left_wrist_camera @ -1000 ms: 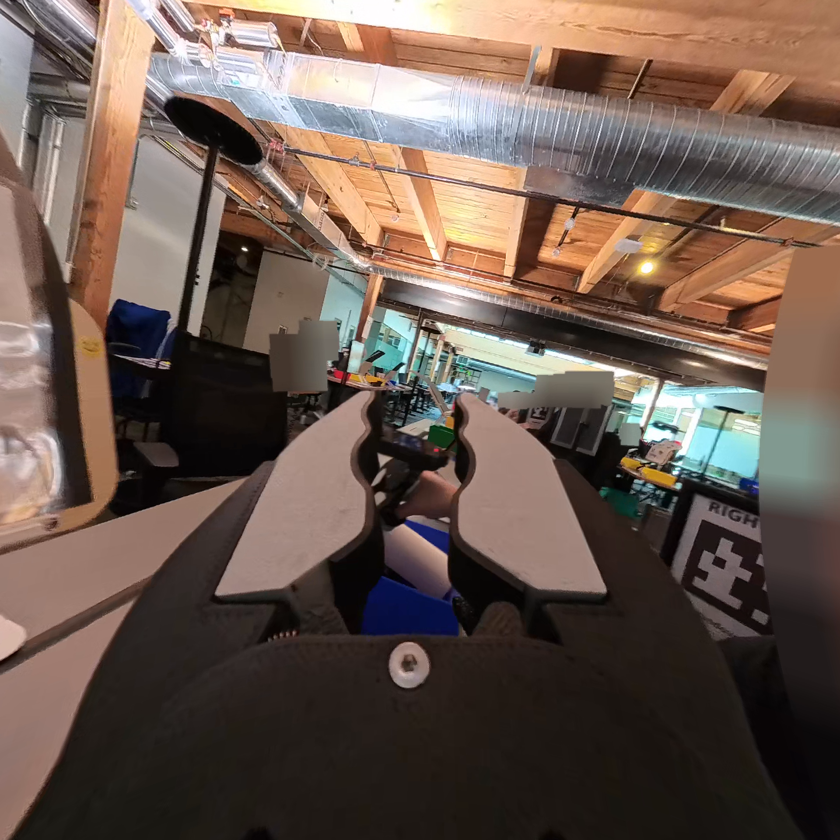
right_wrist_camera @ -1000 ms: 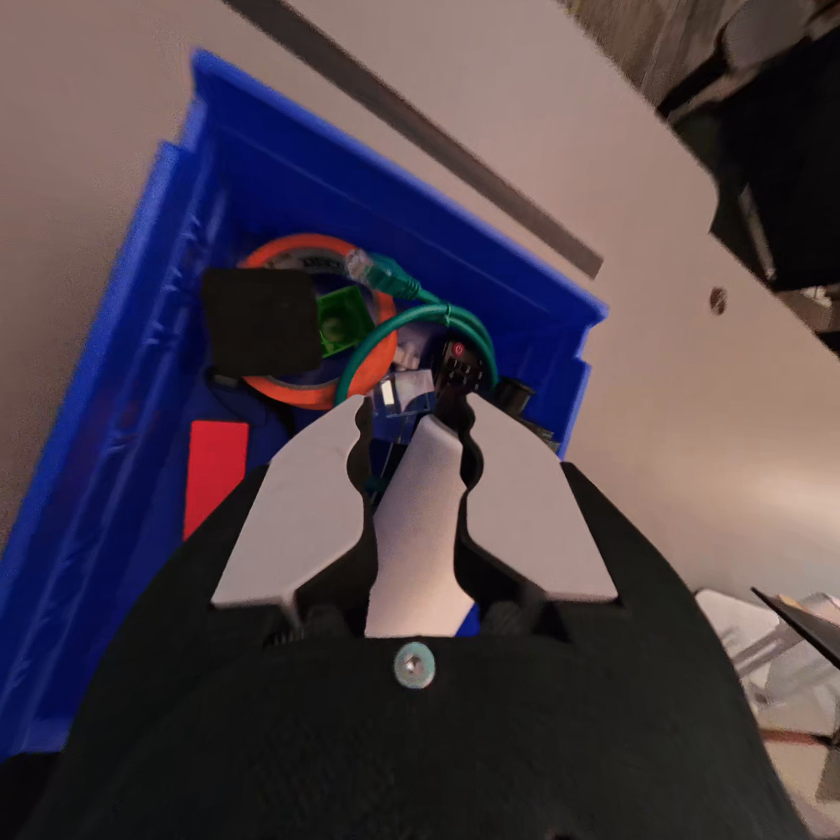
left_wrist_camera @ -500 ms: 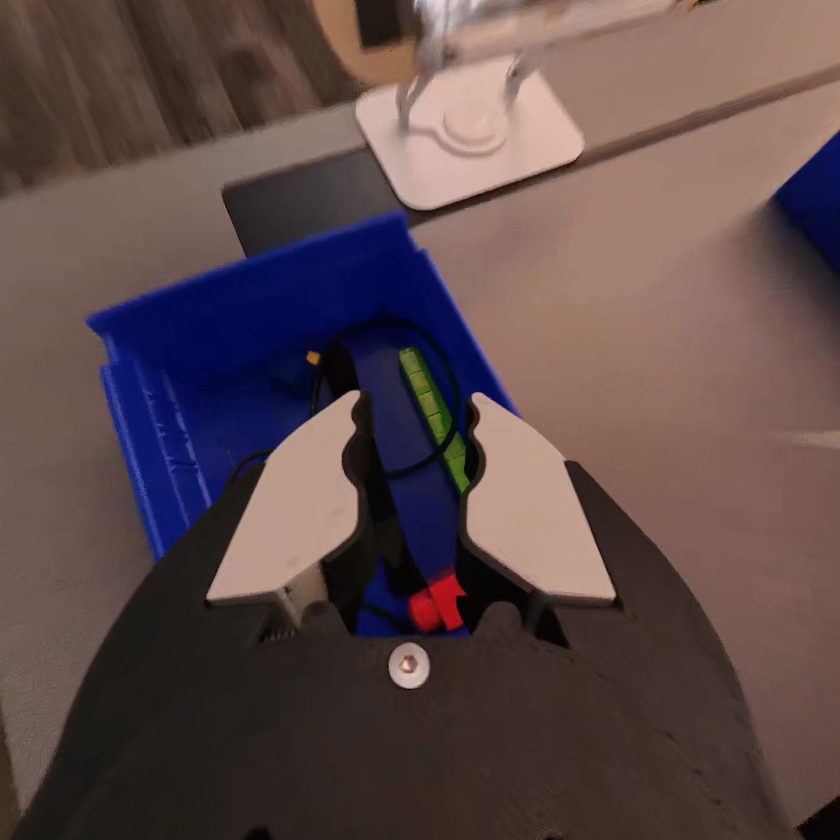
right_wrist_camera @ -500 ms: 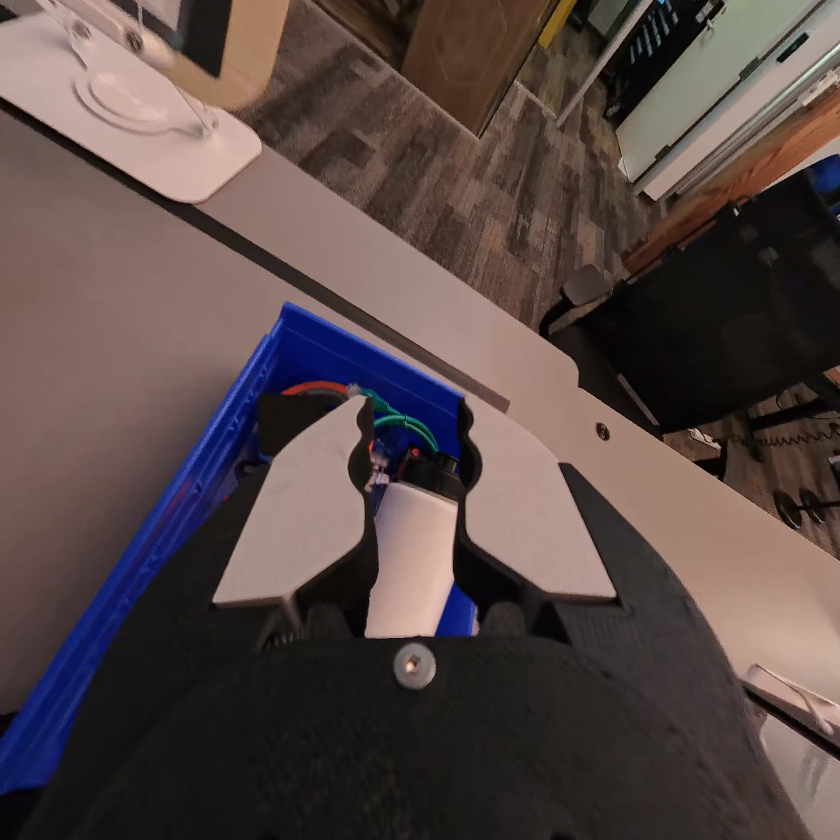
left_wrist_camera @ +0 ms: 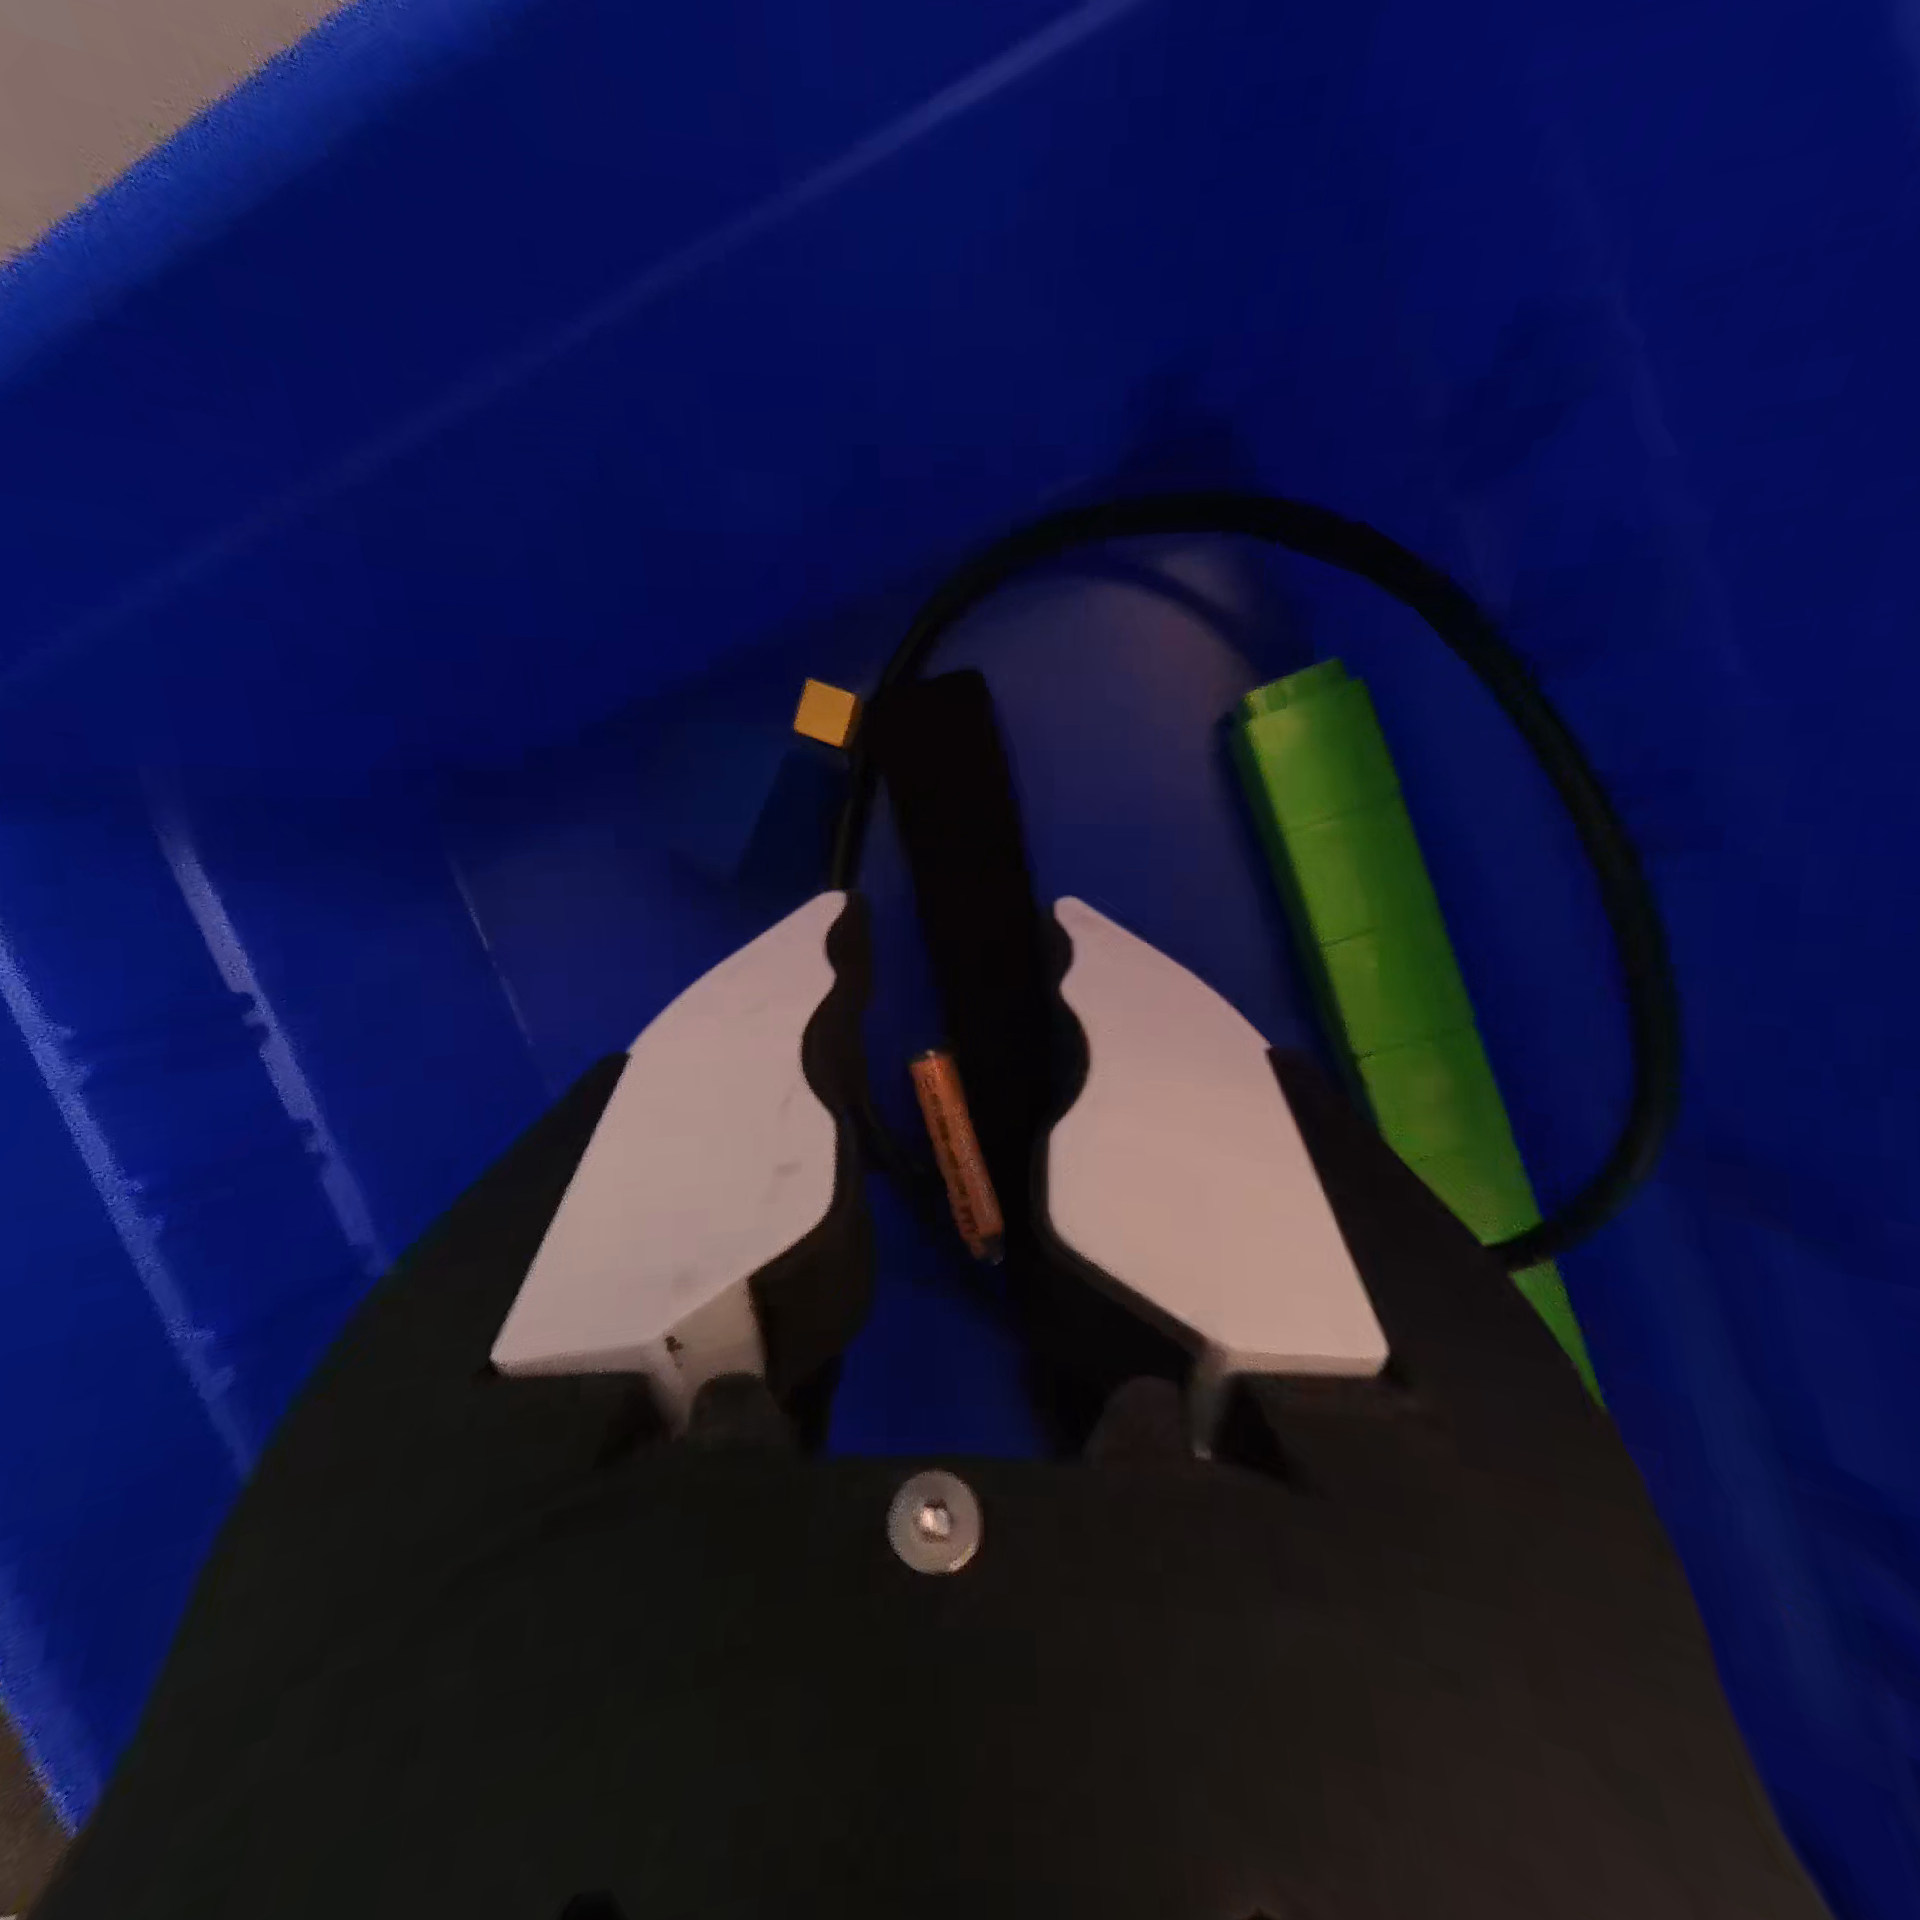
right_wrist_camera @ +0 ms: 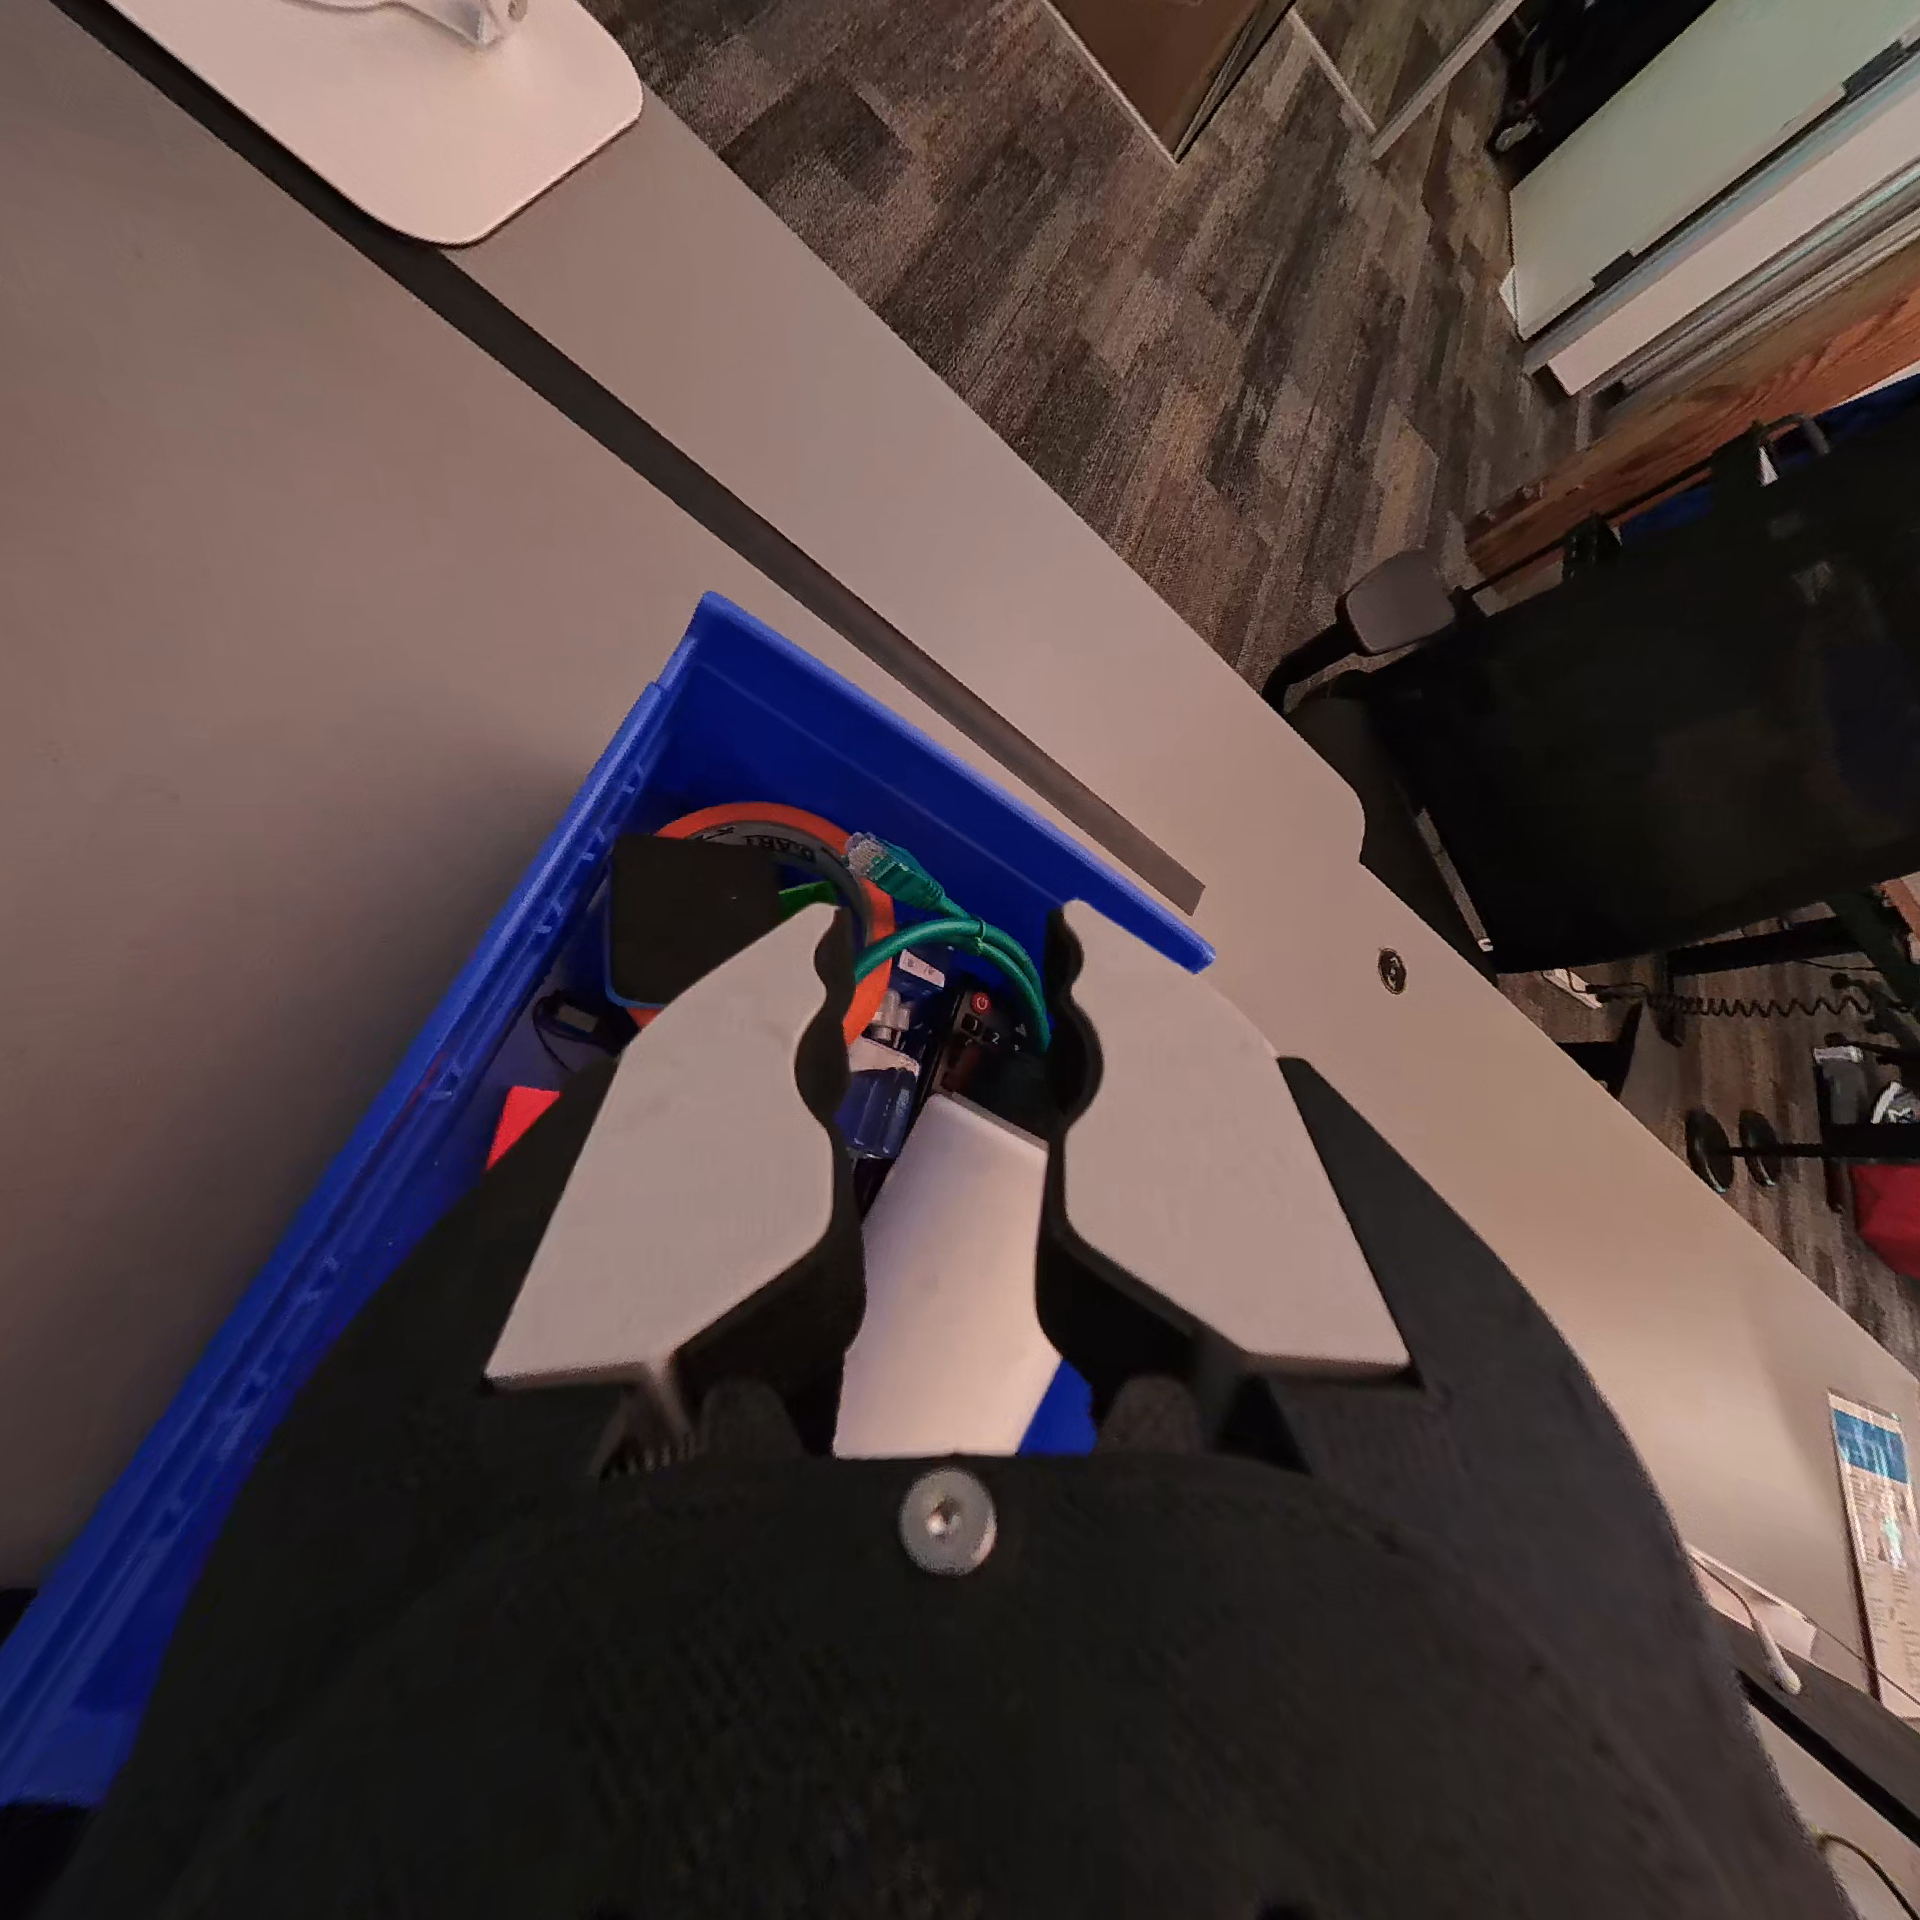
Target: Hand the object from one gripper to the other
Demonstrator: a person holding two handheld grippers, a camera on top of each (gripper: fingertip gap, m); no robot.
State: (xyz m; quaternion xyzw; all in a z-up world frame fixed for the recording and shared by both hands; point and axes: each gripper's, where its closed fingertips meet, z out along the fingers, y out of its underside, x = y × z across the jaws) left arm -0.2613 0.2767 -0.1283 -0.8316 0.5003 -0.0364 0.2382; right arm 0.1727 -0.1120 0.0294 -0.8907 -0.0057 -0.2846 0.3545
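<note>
My right gripper (right_wrist_camera: 945, 925) is shut on a white tube-like object (right_wrist_camera: 956, 1268) and holds it above a blue bin (right_wrist_camera: 935, 758) on the grey table (right_wrist_camera: 312, 520). My left gripper (left_wrist_camera: 956, 914) is open and low inside another blue bin (left_wrist_camera: 727, 364). Its fingers stand either side of a flat black strip (left_wrist_camera: 956, 831). A small copper-coloured cylinder (left_wrist_camera: 956, 1153) lies between them. Neither gripper shows in the other's view.
The left bin also holds a green block bar (left_wrist_camera: 1361, 935), a looped black cable (left_wrist_camera: 1621, 883) and a small yellow cube (left_wrist_camera: 826, 712). The right bin holds an orange tape roll (right_wrist_camera: 769, 816), a green cable (right_wrist_camera: 914, 883) and a black pad (right_wrist_camera: 686, 914). A white stand base (right_wrist_camera: 436, 114) and a black chair (right_wrist_camera: 1662, 727) lie beyond. My right fingertips sit around 60 centimetres from my left ones.
My left gripper swung down from facing the ceiling and dropped deep into its blue bin, still open. My right gripper rose away from its bin with the white object in it.
</note>
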